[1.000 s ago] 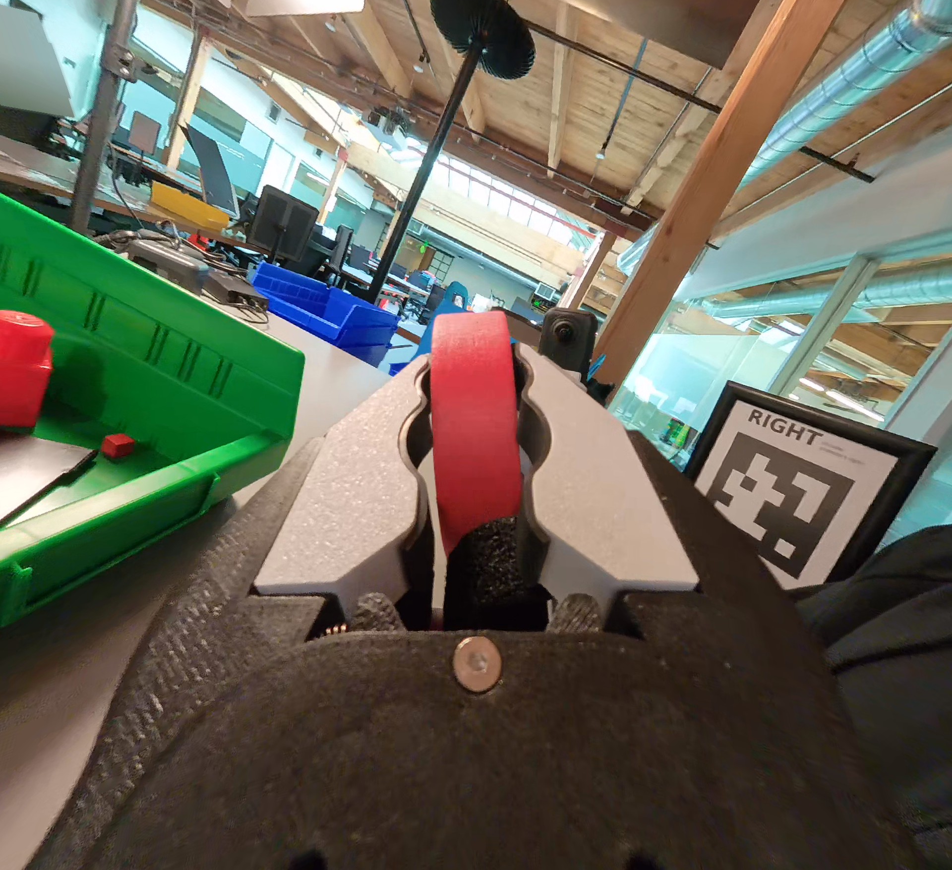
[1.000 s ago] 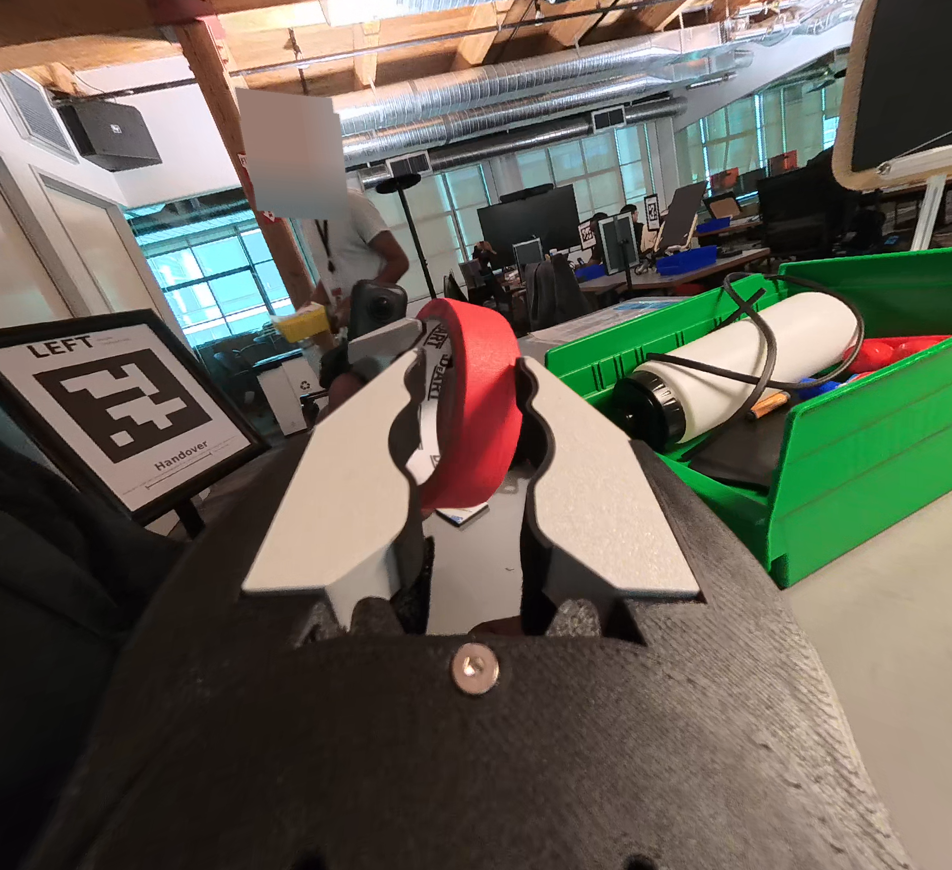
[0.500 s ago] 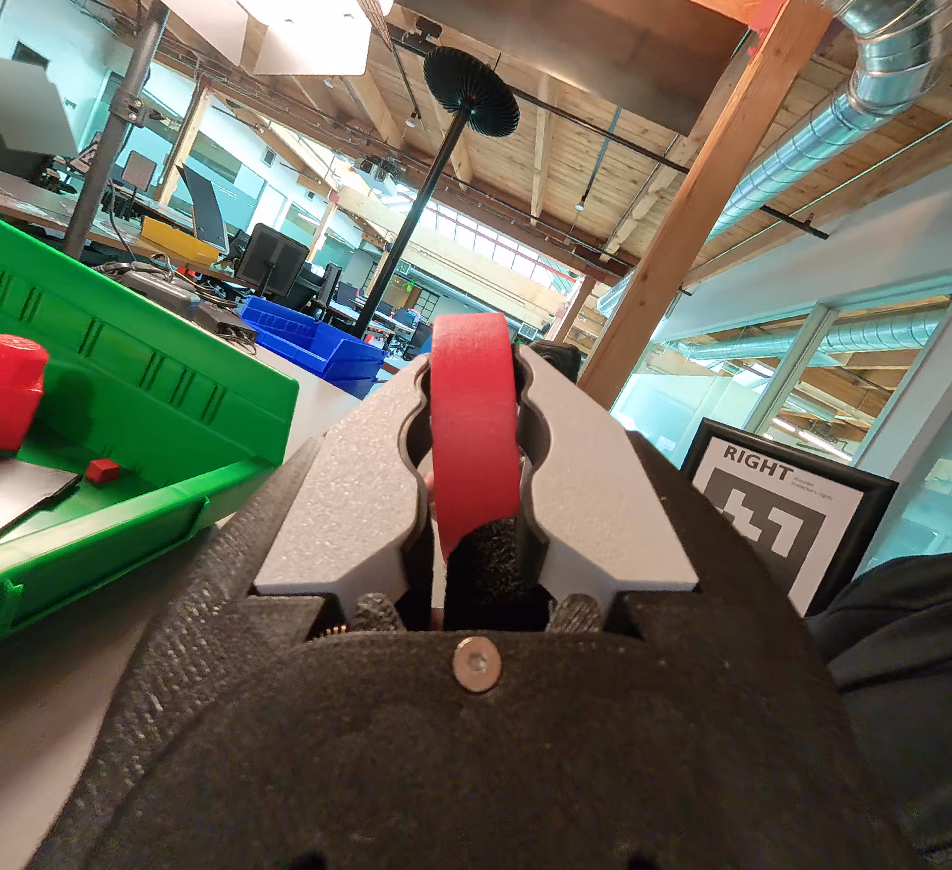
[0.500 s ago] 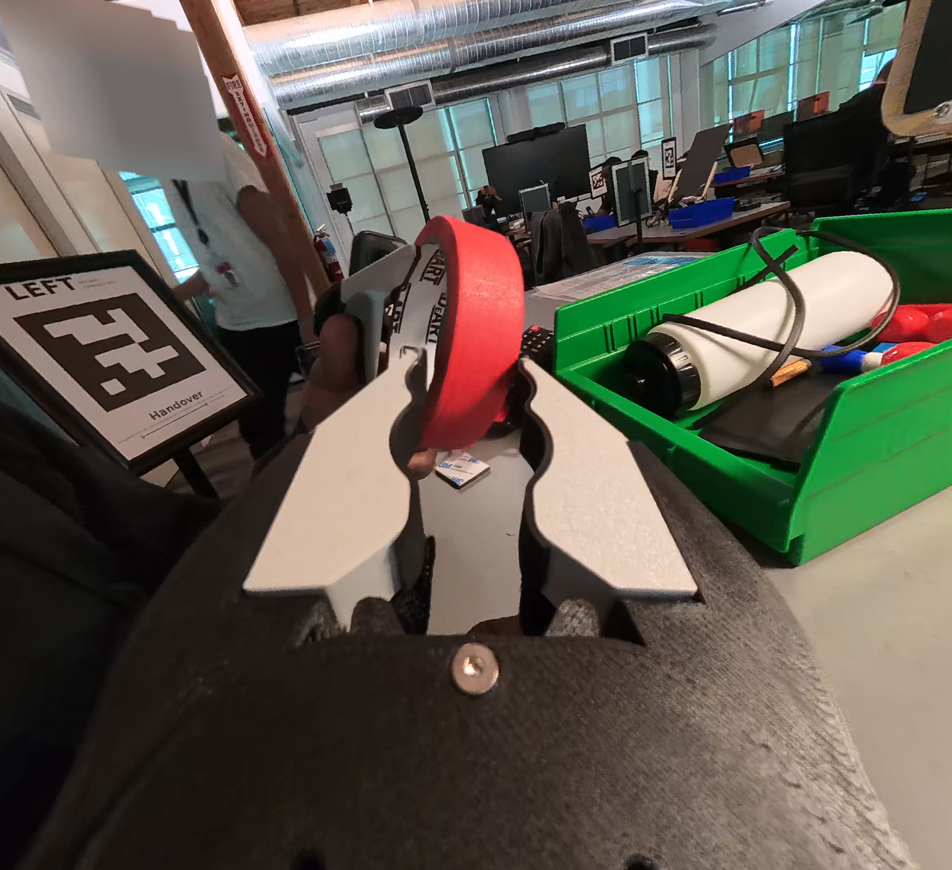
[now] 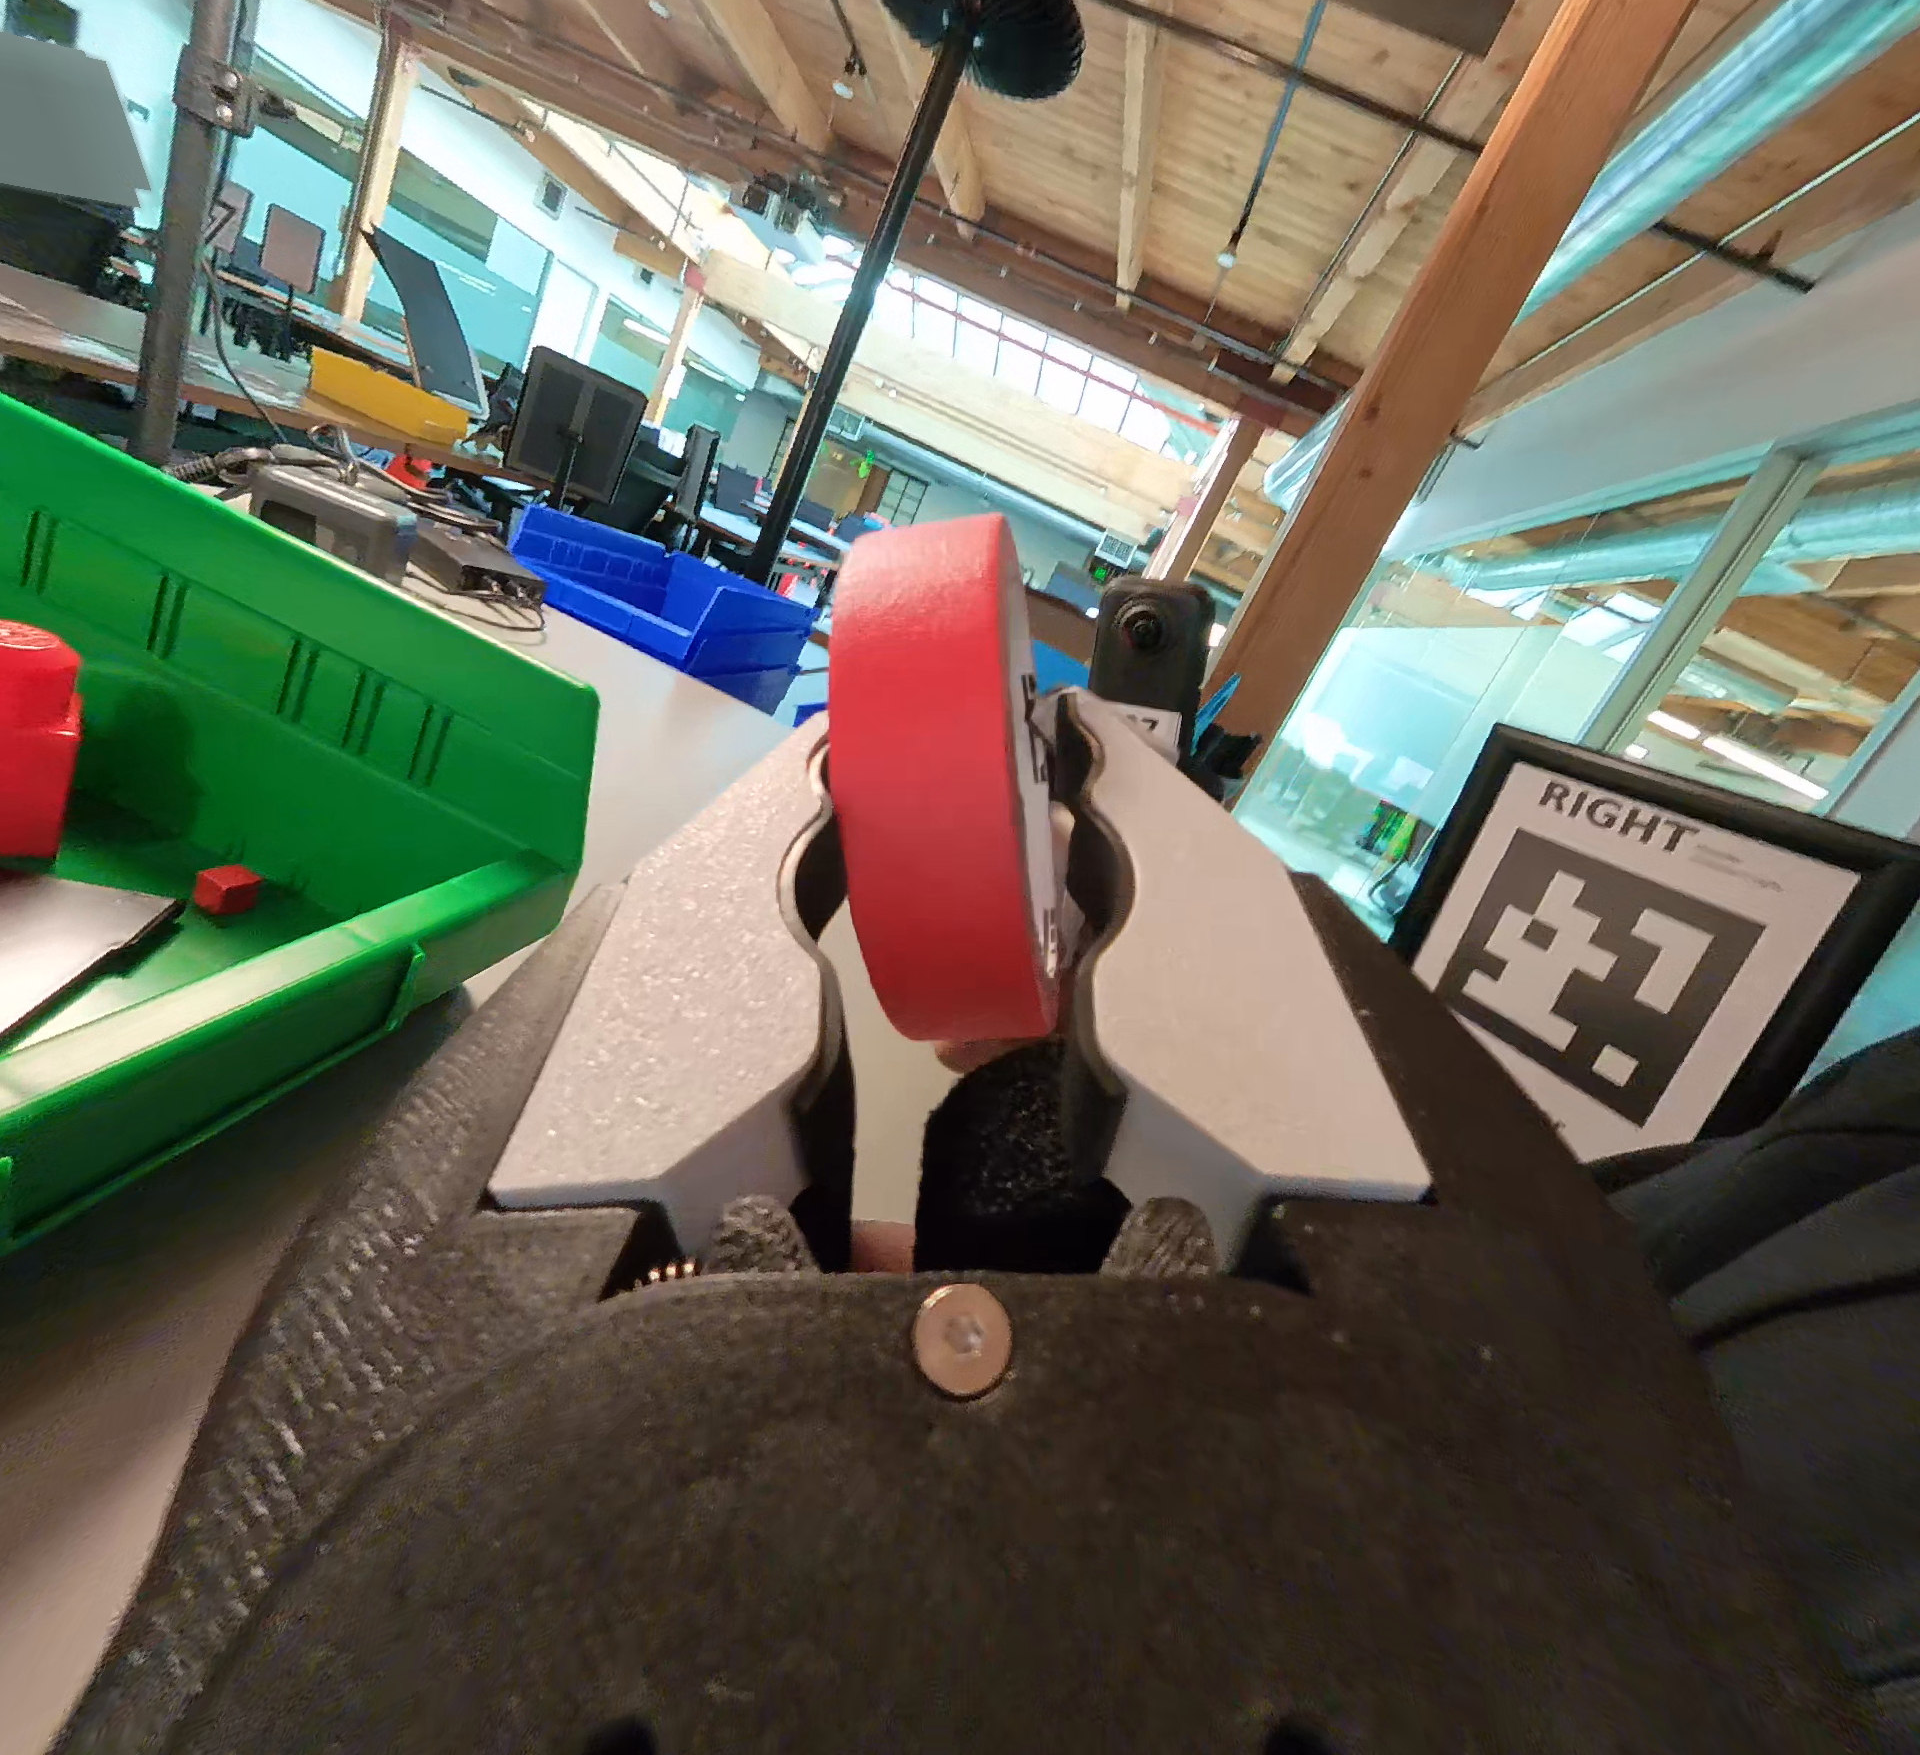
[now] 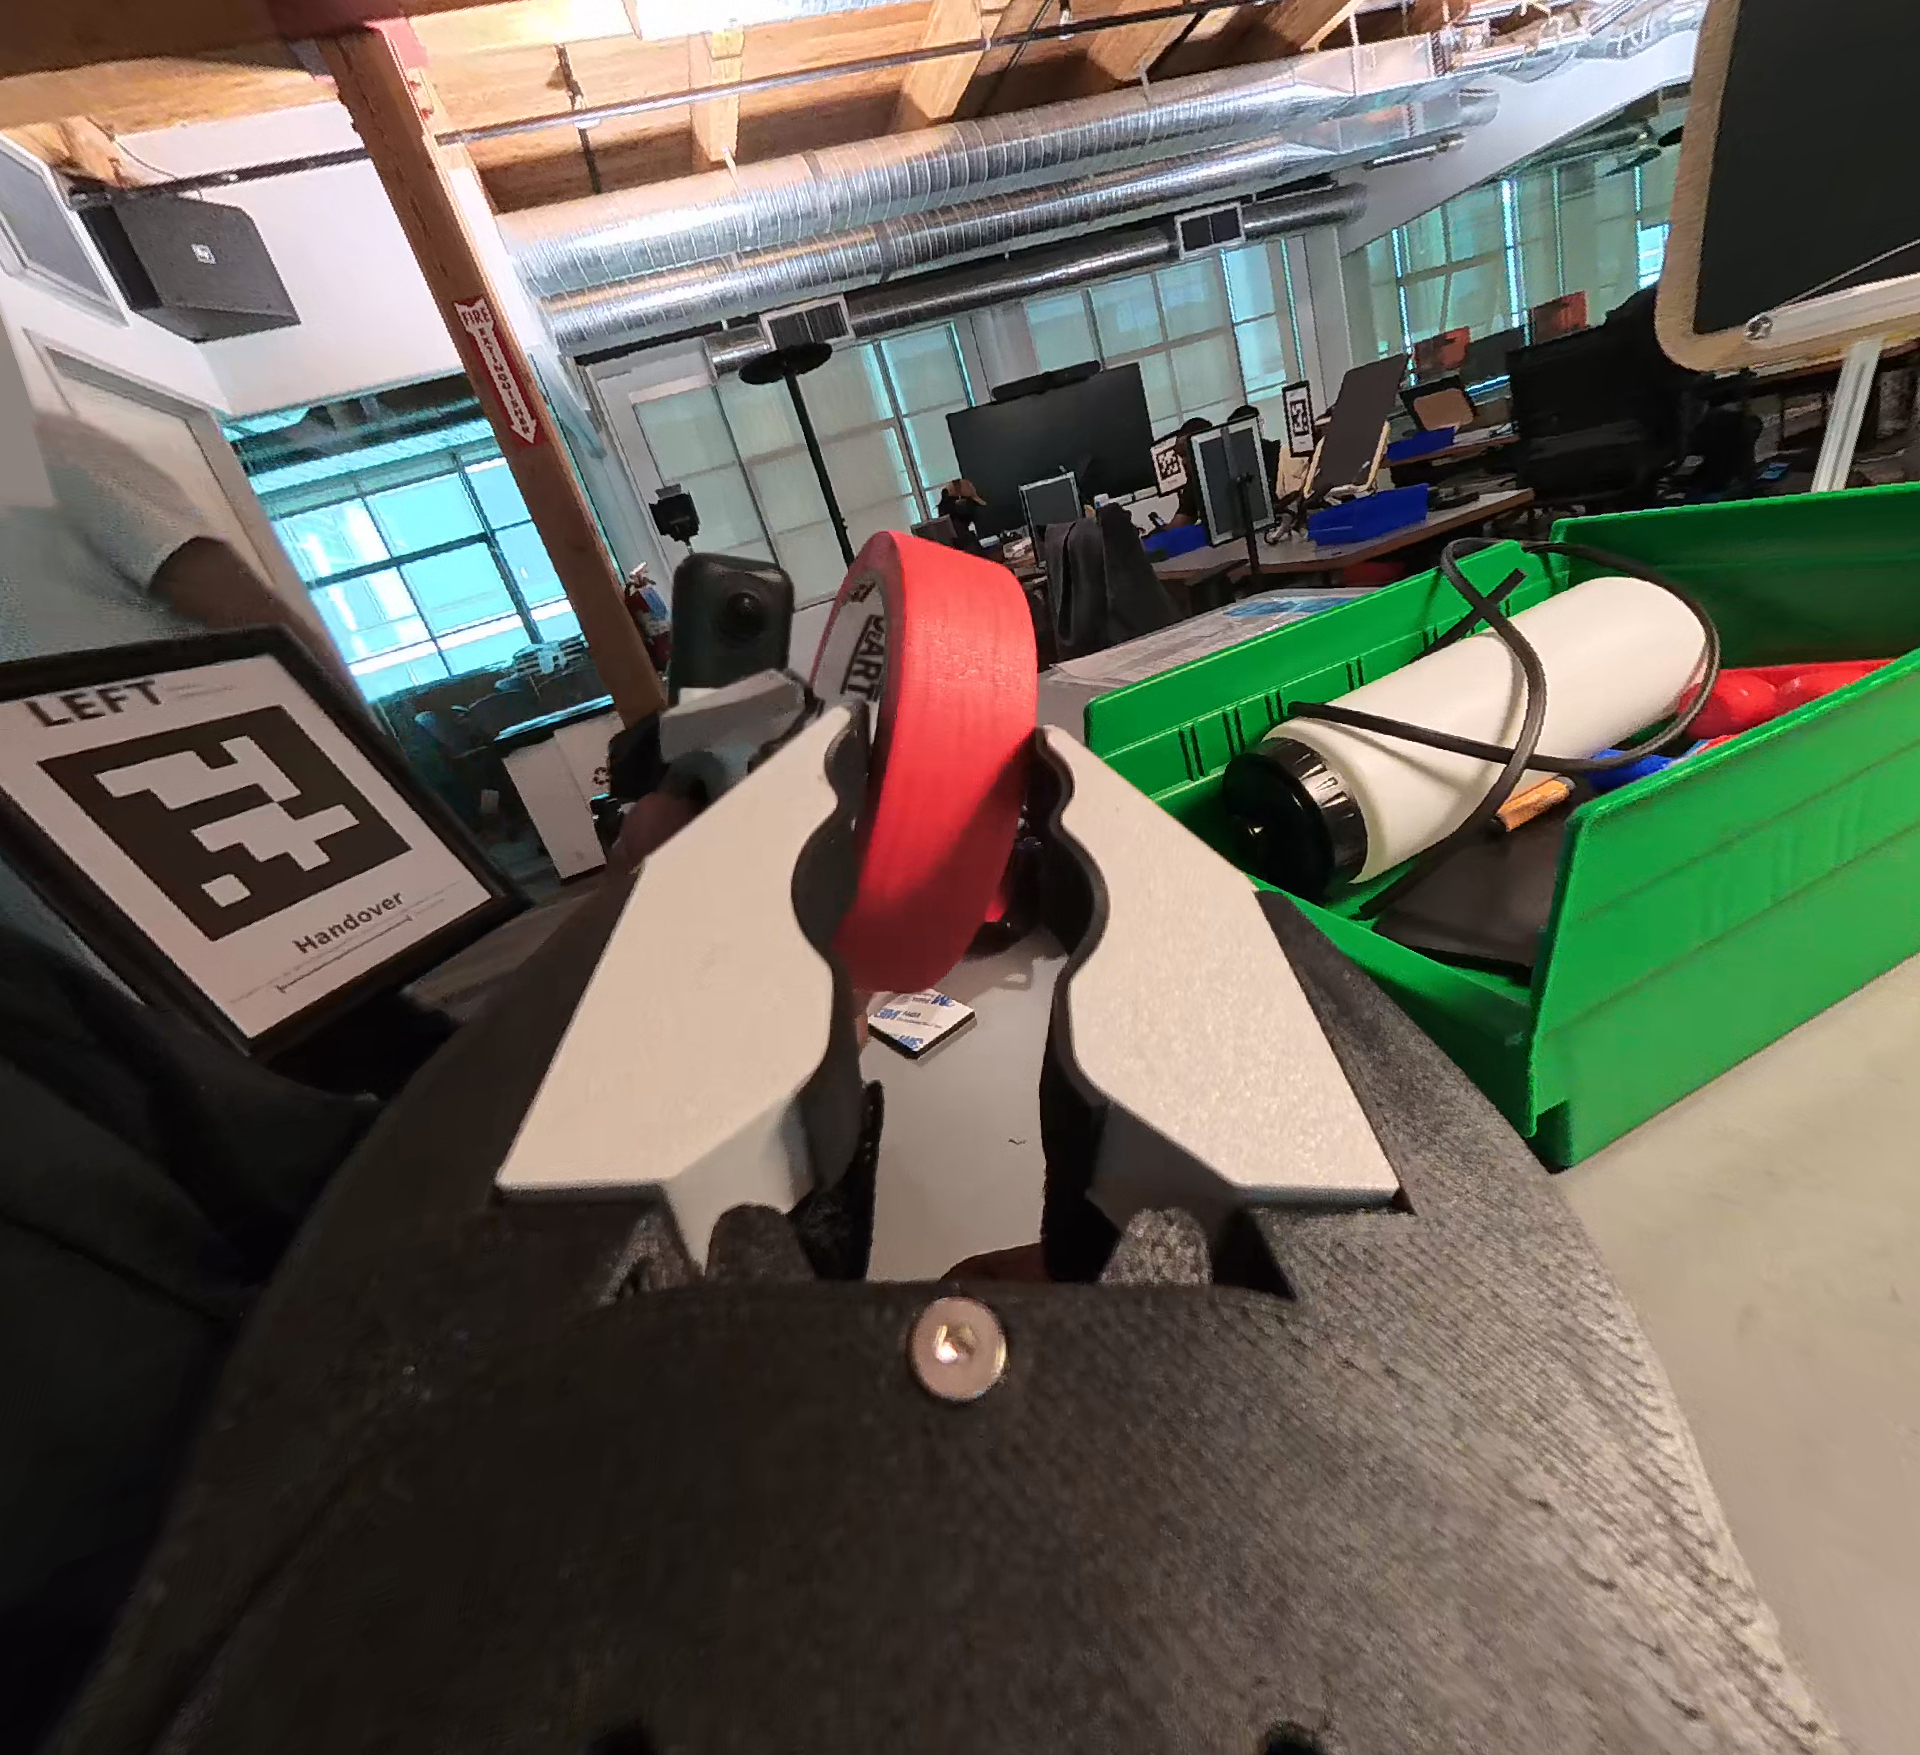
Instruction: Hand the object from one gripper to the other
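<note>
Left wrist view — tape roll (image 5: 935,770) between hand-held gripper (image 5: 951,832)

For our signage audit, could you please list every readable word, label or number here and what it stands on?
I won't quote writing; it stands on:
Left-view framed card: heading, marker.
Right-view framed card: heading, marker, caption.
Red tape roll: print inside the core.
Red-and-white sign on the wooden post.
Small packet on the table: too small.
</note>
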`<state>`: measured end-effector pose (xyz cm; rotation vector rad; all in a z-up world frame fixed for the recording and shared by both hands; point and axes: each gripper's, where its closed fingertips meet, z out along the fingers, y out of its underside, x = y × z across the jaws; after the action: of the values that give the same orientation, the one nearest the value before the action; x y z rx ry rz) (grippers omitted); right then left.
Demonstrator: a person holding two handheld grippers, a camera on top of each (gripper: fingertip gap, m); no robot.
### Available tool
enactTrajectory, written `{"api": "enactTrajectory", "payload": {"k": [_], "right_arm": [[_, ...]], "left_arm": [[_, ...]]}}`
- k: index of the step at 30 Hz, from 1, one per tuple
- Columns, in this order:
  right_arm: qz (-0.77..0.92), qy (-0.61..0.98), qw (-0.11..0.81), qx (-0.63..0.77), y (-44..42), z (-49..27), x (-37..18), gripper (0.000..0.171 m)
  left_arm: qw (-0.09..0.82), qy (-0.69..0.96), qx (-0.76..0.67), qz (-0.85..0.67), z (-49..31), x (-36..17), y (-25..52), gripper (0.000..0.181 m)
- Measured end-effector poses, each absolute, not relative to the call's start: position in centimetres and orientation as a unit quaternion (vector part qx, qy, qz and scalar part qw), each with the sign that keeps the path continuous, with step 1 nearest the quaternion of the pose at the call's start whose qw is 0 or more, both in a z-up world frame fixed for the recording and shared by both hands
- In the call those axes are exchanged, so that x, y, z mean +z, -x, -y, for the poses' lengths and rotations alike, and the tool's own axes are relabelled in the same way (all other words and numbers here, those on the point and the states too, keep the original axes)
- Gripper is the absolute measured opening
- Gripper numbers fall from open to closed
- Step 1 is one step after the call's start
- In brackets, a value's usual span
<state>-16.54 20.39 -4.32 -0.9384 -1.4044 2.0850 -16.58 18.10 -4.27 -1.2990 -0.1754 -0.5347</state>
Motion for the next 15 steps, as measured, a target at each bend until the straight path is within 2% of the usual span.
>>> {"api": "enactTrajectory", "payload": {"k": [3,5,15], "right_arm": [[0.501,0.347,0.228,0.759,16.7,-20.8,-4.3,0.031],[0.498,0.353,0.23,0.758,16.8,-21.0,-4.3,0.031],[0.518,0.341,0.221,0.753,16.6,-19.9,-4.7,0.036]], "left_arm": [[0.749,0.618,-0.228,0.074,-18.5,-5.0,16.3,0.04],[0.743,0.629,-0.22,0.064,-18.6,-5.3,16.1,0.029],[0.772,0.575,-0.257,0.086,-17.3,-3.6,17.2,0.029]]}}
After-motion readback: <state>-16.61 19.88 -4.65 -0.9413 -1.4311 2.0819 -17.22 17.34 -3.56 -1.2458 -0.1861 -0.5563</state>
